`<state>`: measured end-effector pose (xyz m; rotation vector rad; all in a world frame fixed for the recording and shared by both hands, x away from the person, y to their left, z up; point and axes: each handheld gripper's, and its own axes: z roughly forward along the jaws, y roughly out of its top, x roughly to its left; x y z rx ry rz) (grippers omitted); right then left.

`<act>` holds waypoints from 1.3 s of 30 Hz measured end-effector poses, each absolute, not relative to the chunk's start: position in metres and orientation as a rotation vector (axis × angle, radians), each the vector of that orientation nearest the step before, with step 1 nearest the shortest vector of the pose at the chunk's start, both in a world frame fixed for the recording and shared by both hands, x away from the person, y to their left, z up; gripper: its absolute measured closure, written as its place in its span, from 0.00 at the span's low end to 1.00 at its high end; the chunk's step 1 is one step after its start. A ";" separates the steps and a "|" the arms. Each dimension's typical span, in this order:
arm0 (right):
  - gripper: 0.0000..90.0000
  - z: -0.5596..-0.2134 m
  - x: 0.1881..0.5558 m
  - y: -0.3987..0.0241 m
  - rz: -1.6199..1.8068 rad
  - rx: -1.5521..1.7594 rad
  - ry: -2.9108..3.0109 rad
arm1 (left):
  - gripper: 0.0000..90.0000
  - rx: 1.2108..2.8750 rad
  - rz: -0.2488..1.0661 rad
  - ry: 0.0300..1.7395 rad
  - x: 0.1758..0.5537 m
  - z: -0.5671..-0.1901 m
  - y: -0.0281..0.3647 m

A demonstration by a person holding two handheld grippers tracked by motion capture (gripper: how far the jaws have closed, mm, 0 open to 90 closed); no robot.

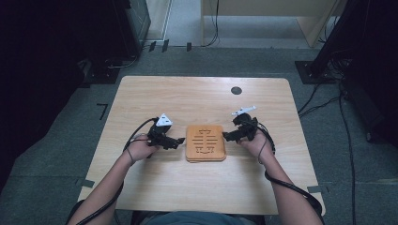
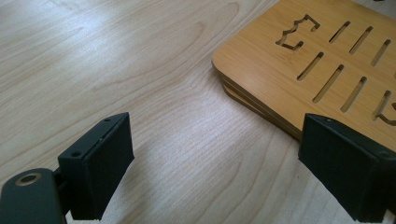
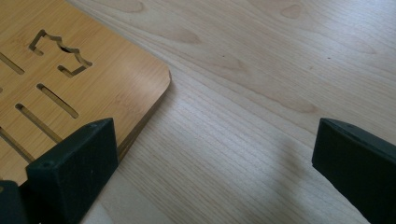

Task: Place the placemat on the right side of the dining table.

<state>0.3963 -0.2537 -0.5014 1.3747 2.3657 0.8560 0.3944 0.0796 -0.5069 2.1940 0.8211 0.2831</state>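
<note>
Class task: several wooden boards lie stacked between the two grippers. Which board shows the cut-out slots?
The top board of the stack: its upper face shows the slots and shaped cut-outs. The boards beneath it show as thin edges along the stack's side, their faces covered.
</note>
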 end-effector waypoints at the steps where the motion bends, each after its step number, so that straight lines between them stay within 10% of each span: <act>1: 0.00 -0.502 0.396 -0.253 0.850 1.370 2.371 | 0.10 2.187 0.282 0.822 0.394 -0.506 0.080; 39: 0.00 -0.503 0.404 -0.226 0.826 1.287 2.409 | 0.10 2.186 0.295 0.828 0.386 -0.503 0.087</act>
